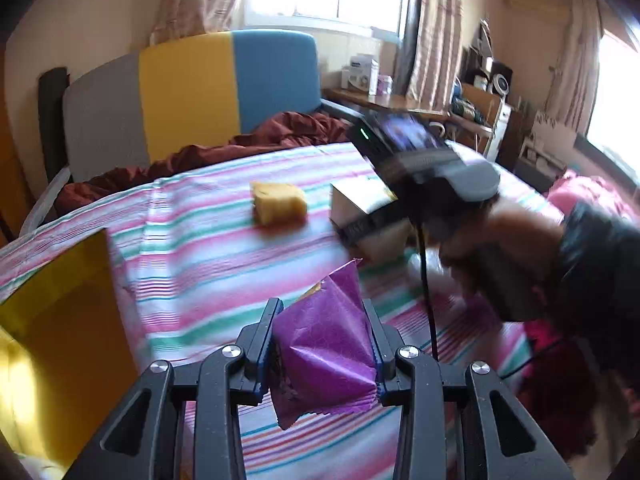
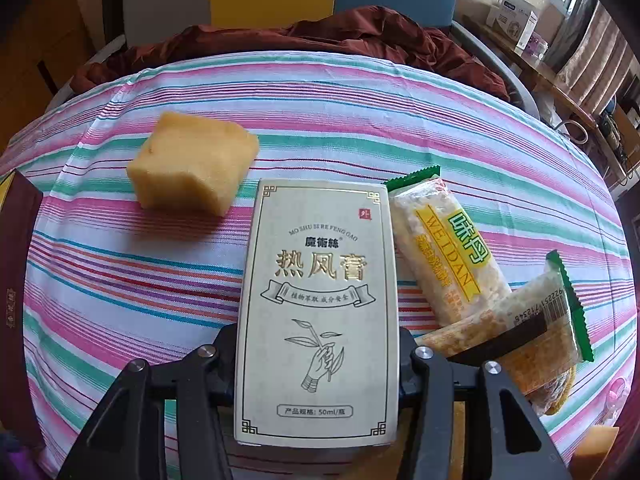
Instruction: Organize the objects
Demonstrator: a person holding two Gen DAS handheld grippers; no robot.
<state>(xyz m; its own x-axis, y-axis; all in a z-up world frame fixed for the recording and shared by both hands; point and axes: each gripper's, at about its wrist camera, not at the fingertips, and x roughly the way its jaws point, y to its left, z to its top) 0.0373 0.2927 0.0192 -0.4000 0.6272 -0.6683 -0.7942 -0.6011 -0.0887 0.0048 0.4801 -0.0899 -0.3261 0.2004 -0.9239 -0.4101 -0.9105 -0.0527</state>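
- The left gripper [image 1: 323,334] pinches a crumpled purple wrapper [image 1: 324,354] between its two fingers, the packet lifted clear of the striped cloth [image 1: 224,280] on the table.
- The right gripper [image 2: 316,344] clamps a pale upright-printed box [image 2: 318,308] by its long sides, its jaws pressed against the carton; from the left wrist view that gripper is a blur, so whether the box rests on the cloth or hangs just above it cannot be told.
- Just right of the box lie two clear snack bars with green ends, one [image 2: 448,248] lengthwise and touching the box edge, the other [image 2: 516,332] crossing its near end.
- A yellow open container [image 1: 60,344] stands at the near left edge of the table.
- Farther out, a yellow sponge block [image 2: 192,172] sits alone on the cloth, apart from the box.
- Behind the table, a dark red blanket [image 2: 320,36] is heaped against a grey, yellow and blue panel [image 1: 192,96].
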